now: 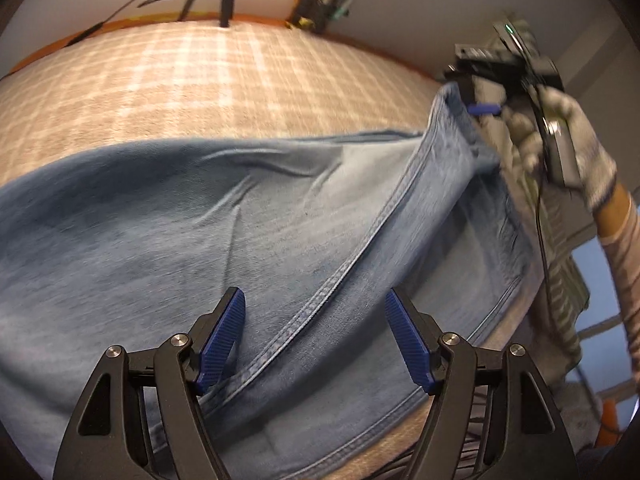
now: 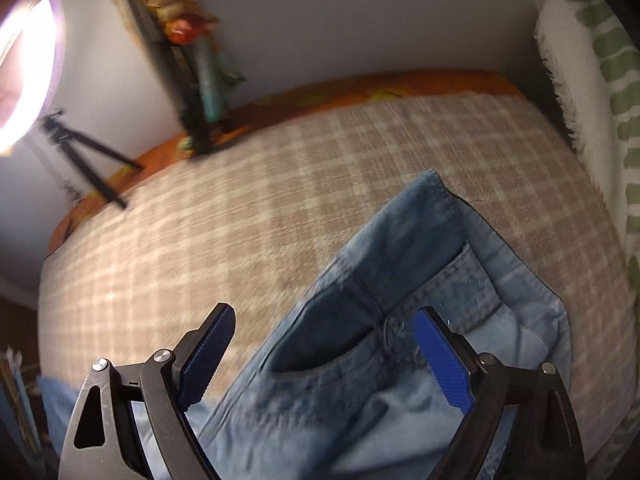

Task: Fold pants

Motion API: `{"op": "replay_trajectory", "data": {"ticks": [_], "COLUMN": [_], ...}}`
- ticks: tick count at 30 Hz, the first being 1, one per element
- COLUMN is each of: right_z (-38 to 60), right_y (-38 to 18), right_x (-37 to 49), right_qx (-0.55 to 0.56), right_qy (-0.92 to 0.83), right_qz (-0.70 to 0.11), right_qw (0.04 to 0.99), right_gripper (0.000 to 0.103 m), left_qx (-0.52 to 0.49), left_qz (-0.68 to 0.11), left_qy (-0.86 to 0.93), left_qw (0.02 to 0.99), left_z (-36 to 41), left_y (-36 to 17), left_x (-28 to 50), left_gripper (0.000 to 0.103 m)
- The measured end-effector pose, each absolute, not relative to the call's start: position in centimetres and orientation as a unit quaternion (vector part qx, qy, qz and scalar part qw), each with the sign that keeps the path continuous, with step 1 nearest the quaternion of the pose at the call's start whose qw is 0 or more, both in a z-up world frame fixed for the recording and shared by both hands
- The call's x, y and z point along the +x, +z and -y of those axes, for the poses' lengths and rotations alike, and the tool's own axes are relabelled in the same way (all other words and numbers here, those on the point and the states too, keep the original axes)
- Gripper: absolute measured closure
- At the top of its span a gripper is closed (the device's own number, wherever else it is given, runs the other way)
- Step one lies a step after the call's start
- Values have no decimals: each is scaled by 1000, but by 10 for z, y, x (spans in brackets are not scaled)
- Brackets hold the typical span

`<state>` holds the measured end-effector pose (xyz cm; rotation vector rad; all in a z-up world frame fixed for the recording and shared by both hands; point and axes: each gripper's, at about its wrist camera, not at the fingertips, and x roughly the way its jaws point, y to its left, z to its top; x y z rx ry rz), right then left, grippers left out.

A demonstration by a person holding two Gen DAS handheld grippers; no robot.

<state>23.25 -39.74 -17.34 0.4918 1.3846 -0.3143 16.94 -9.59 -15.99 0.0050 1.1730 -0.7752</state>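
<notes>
Left wrist view: the left gripper (image 1: 315, 322) hangs over the blue jeans (image 1: 180, 232), jaws spread wide, nothing between the blue pads (image 1: 222, 342).
Left gripper contact: whether its lower parts brush the denim beneath cannot be told; the pads themselves look clear of it.
Jeans, left to right: spread across the checked bedcover (image 1: 160, 84), a stitched seam (image 1: 320, 300) running up from between the fingers toward the raised corner at upper right.
Right gripper in this view: the right gripper (image 1: 474, 100) sits at that lifted corner of denim, held by a gloved hand (image 1: 560, 140); it is blurred, and how its jaws stand cannot be read here.
Right wrist view: the gripper (image 2: 324, 344) shows its fingers well apart, a pad (image 2: 440, 360) on each side of the cloth.
Cloth between them: the jeans (image 2: 360, 380) with a pocket opening (image 2: 320, 340) rise through the gap; the right pad seems to touch the denim, the left one stands clear of it, so there is no clamp.
Hidden or unclear: both views are motion-blurred; the lower denim is cut off by the frame edge and the gripper bodies.
Background: a tripod (image 2: 88, 152), a bright lamp (image 2: 24, 60) at far left, a leaf-patterned fabric (image 2: 600, 80) at far right.
</notes>
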Motion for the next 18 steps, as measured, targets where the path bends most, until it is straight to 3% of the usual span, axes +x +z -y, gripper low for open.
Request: {"op": "replay_trajectory", "data": {"ticks": [7,12,15,16,17,18], "right_z": [406,418,423,423,423,423], "right_y": [-198,-206,-202,-199,-193,-187], "right_x": [243,232,221,217,212,207], "right_qx": [202,219,254,262,268,270], "right_qy": [-177,-177,-154,-145,-137,-133], "right_qz": [-650,-658,-654,-651,-647,-643], "right_qw": [711,699,696,698,700,704], "right_gripper": [12,34,61,70,71,75], "left_qx": [68,98,119,127,133,137], "left_qz": [-524,-511,-501,-497,-494,-491], "left_qy": [-358,-354,-357,-355,-354,-356], "left_qw": [770,777,779,781,783,783], "left_z": [111,120,121,122,122,124], "left_y": [-162,-161,-161,-160,-160,-160], "left_x": [163,155,149,146,145,144], "left_gripper": [31,33,49,60,76,83]}}
